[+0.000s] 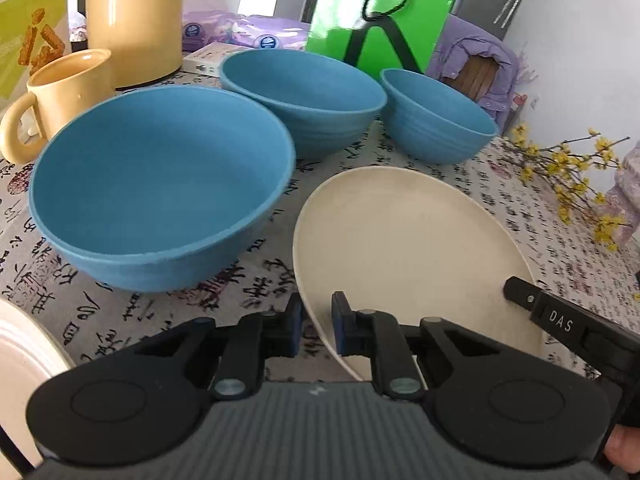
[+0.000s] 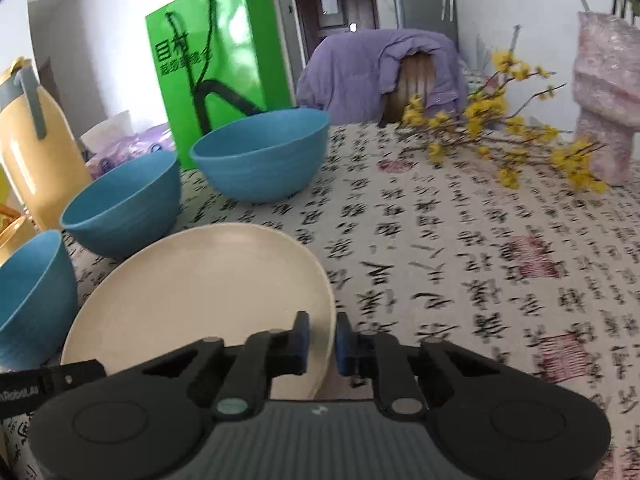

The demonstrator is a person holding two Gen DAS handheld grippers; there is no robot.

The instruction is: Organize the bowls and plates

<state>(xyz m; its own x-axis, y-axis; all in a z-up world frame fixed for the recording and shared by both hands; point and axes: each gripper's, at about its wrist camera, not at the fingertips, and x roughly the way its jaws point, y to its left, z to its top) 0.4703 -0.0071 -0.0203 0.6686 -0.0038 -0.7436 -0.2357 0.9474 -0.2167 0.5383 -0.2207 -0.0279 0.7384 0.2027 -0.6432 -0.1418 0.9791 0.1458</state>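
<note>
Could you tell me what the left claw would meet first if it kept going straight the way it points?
Probably nothing new: the left claw already straddles the round cream plate's near rim. Beyond lies the patterned tablecloth, though depth is unclear.

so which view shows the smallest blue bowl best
The right wrist view: the smallest blue bowl stands whole and unobstructed before the green bag, rim and ribbed side clear. In the left wrist view the same bowl sits farthest back on the right, smaller, though still fully visible.
</note>
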